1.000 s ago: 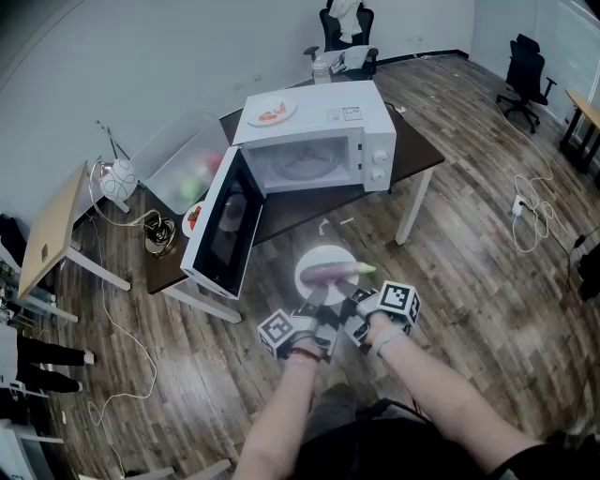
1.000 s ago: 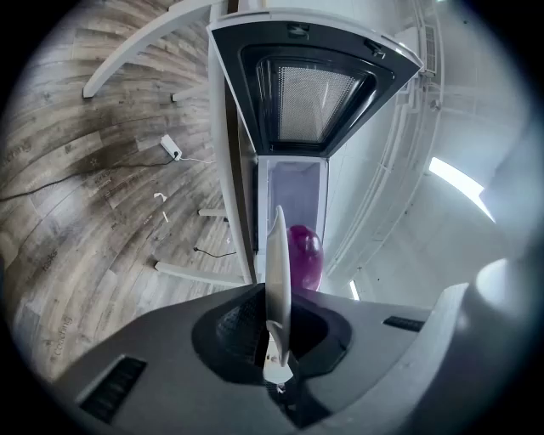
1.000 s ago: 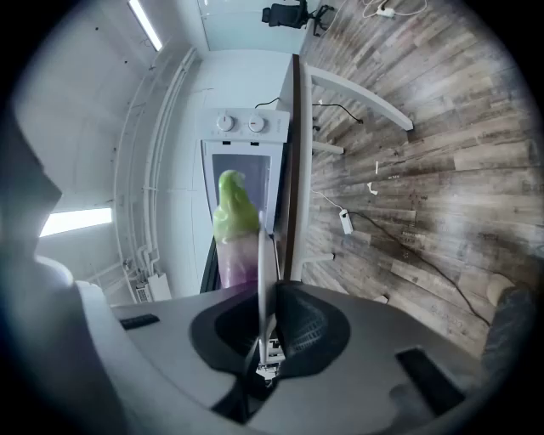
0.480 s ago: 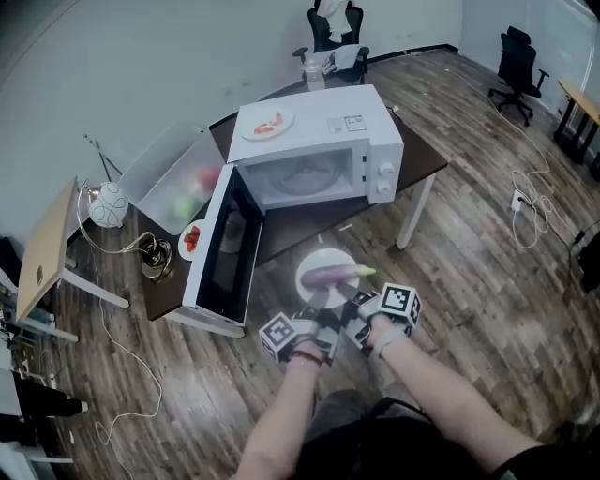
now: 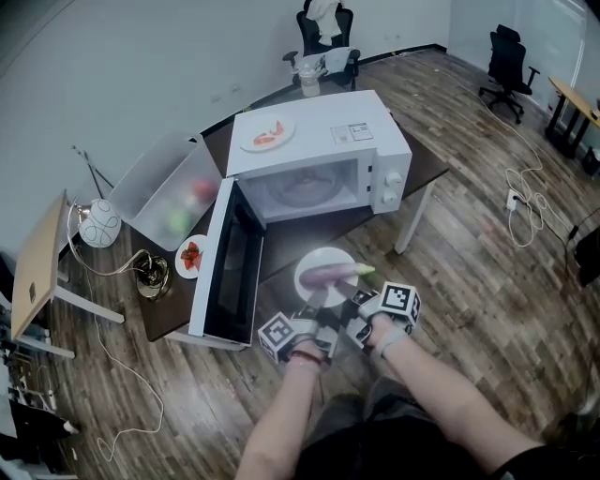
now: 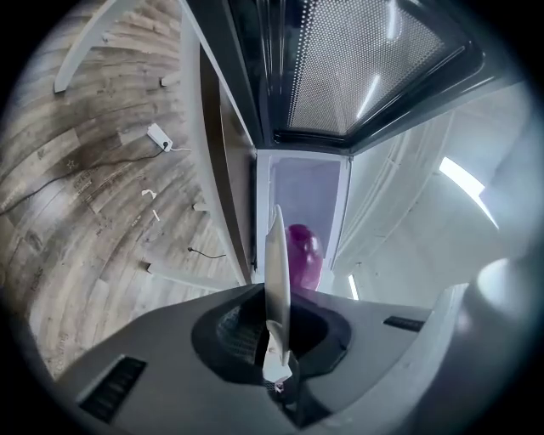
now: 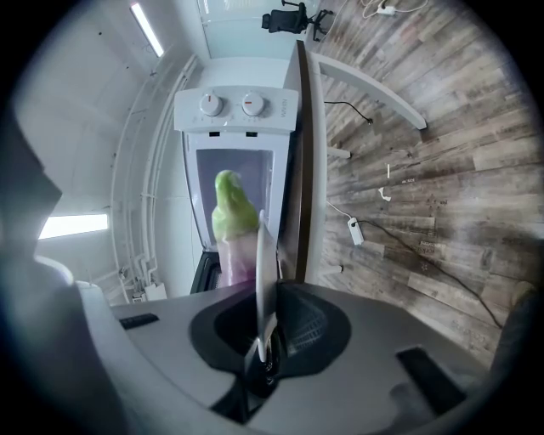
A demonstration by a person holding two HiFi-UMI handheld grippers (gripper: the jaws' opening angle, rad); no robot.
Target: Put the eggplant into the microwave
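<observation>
A purple eggplant (image 5: 333, 273) with a green stem lies on a white plate (image 5: 319, 262), held level in the air by both grippers. My left gripper (image 5: 314, 302) is shut on the plate's near rim (image 6: 276, 272), with the eggplant (image 6: 303, 255) beyond. The jaws of my right gripper (image 5: 353, 300) have just been opening slightly, with the rim (image 7: 265, 272) still between them beside the eggplant (image 7: 234, 225). The white microwave (image 5: 319, 150) stands on a dark table (image 5: 427, 155), its door (image 5: 230, 262) swung wide to the left. The plate hovers just in front of the table edge.
A plate of red food (image 5: 265, 134) sits on top of the microwave. Left of the microwave are a clear bin (image 5: 173, 187) and a small dish (image 5: 190, 255). An office chair (image 5: 323, 28) stands behind the table, and cables (image 5: 525, 206) lie on the wooden floor at right.
Both grippers have carried the plate with the eggplant closer to the table and the open microwave. The plate stays level in the same two-handed hold.
</observation>
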